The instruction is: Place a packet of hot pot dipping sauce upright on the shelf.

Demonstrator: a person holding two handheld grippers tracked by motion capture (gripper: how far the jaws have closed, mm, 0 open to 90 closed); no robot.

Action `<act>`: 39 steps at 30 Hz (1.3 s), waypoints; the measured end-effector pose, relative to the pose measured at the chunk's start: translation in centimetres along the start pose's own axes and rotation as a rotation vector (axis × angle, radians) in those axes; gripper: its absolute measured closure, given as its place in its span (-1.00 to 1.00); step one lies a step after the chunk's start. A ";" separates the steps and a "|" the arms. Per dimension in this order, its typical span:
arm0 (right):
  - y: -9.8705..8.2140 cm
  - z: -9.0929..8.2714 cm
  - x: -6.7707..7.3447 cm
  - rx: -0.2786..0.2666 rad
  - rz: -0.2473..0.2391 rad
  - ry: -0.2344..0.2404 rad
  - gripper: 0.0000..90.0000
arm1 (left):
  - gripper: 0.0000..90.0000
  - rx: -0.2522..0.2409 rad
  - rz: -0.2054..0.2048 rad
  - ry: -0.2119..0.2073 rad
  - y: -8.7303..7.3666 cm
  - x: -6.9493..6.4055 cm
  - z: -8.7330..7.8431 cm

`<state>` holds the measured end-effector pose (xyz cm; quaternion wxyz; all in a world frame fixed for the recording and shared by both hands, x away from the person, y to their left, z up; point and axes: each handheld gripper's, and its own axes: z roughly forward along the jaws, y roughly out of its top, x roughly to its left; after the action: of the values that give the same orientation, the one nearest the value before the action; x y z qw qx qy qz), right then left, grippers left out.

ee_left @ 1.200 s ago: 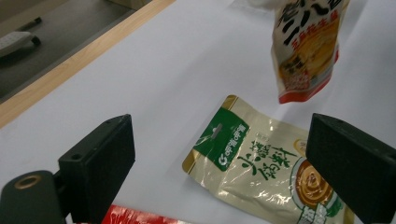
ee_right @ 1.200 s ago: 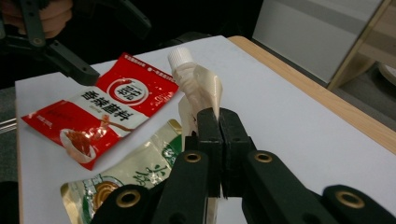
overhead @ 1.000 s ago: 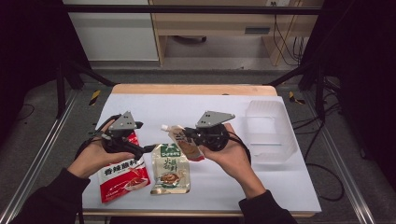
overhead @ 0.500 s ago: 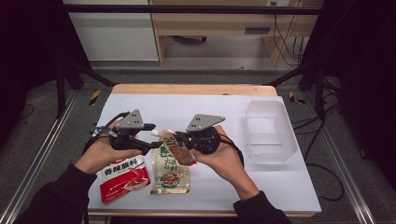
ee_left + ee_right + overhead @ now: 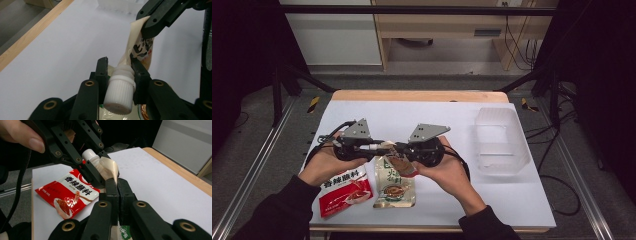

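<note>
1. Spout pouch (image 5: pixel 399 162) is held up off the desk (image 5: pixel 512 195), slightly toward the near-left of its middle, strung between the two grippers.
2. Left gripper (image 5: pixel 119 72) has just been closing in, and its jaws now sit on either side of the pouch's white screw cap (image 5: pixel 119 92), pads pressed against the ribbed cap and the neck above it. So it's pinching the cap.
3. Right gripper (image 5: pixel 116 186) has its jaws pressed together on the pouch's flat cream edge, with the film sandwiched tightly between them. In the left gripper view you can see those same black jaws clamped on the top of the pouch (image 5: pixel 140 47), farther out.
4. From the high view the two grippers point at each other, tips nearly meeting, left one (image 5: pixel 379 146) and right one (image 5: pixel 398 148) with the pouch hanging between and a bit below.
5. Lying flat on the desk under all this: a red sachet (image 5: pixel 343 191) near the near-left corner, and a green-and-cream sachet (image 5: pixel 393 184) just beside it, right under the held pouch.
6. A clear plastic tub (image 5: pixel 501 141) sits well apart by the right edge.
</note>
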<state>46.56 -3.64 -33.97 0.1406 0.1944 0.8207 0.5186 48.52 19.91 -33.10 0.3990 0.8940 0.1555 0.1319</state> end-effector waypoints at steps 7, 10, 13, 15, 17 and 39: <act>-0.4 -0.5 -0.2 -0.012 0.002 -0.014 0.96 | 0.61 0.005 0.015 0.006 1.1 -0.3 -0.1; -0.4 -0.9 -0.2 -0.001 -0.011 -0.025 0.93 | 0.61 0.011 0.023 0.007 1.5 -0.5 -0.2; -0.1 -1.2 -0.2 0.031 -0.041 -0.040 0.87 | 0.61 0.040 0.049 0.009 2.4 -0.8 -0.3; 0.1 -1.4 -0.2 0.056 -0.061 -0.046 0.83 | 0.61 0.053 0.061 0.013 2.8 -0.9 -0.4; 0.4 -1.6 -0.3 0.083 -0.078 -0.051 0.76 | 0.61 0.064 0.070 0.013 3.0 -1.0 -0.4; 3.3 -0.4 0.2 0.380 -0.344 0.017 -0.14 | 0.61 0.136 0.144 -0.022 3.2 -1.6 -0.2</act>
<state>46.80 -2.58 -30.80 0.1805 0.0705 0.9256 0.3250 47.56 17.39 -30.74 0.3285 0.9293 0.0952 0.1395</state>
